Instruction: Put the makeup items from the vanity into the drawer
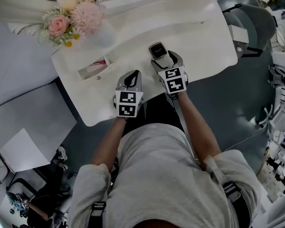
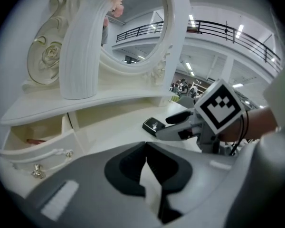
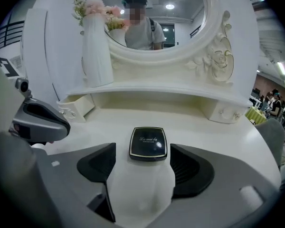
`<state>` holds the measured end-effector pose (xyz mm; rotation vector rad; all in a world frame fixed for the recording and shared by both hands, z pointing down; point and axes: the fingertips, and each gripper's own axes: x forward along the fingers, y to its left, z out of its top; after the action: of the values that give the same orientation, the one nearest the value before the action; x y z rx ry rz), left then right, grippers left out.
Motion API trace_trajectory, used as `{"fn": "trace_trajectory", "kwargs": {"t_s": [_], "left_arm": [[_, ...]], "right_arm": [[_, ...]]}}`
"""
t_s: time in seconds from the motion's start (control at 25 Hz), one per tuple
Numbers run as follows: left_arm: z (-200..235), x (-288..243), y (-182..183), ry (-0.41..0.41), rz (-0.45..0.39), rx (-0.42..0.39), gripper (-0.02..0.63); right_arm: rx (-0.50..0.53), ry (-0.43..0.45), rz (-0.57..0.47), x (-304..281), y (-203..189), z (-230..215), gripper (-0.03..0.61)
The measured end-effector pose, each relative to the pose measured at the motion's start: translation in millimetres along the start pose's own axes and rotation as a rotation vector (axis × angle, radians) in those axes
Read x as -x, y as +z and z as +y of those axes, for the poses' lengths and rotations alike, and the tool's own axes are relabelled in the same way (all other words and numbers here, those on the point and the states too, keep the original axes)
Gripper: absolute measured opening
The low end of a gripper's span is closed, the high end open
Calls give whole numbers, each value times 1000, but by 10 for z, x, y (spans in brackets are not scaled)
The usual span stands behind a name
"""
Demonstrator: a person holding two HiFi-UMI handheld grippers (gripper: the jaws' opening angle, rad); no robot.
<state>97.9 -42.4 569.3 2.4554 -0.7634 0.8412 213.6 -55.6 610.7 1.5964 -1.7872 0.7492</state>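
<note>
I am holding my right tongs wide apart on both sides of the black compact, not pinching it yet, getting ready to grab it for the open drawer at nine o'clock, while my left tongs are resting closed and empty.

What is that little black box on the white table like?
The compact is a flat, square black case with rounded corners, a thin pale rim and a shiny lid bearing small script. It is closed and lies flat on the white vanity top, just ahead of the open jaws of the right tool, untouched.
</note>
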Motion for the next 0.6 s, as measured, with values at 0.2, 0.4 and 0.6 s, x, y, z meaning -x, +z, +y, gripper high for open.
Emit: {"fn": "trace_trajectory", "kwargs": {"t_s": [0.2, 0.4, 0.6], "left_arm": [[101, 61, -77, 25, 11, 23, 3], [179, 99, -138, 41, 14, 36, 3], [254, 147, -168, 54, 12, 47, 3]], "right_arm": [[-21, -16, 35, -115, -53, -23, 374], [-33, -20, 46, -190, -69, -40, 364], [-59, -28, 46, -207, -51, -61, 293]]}}
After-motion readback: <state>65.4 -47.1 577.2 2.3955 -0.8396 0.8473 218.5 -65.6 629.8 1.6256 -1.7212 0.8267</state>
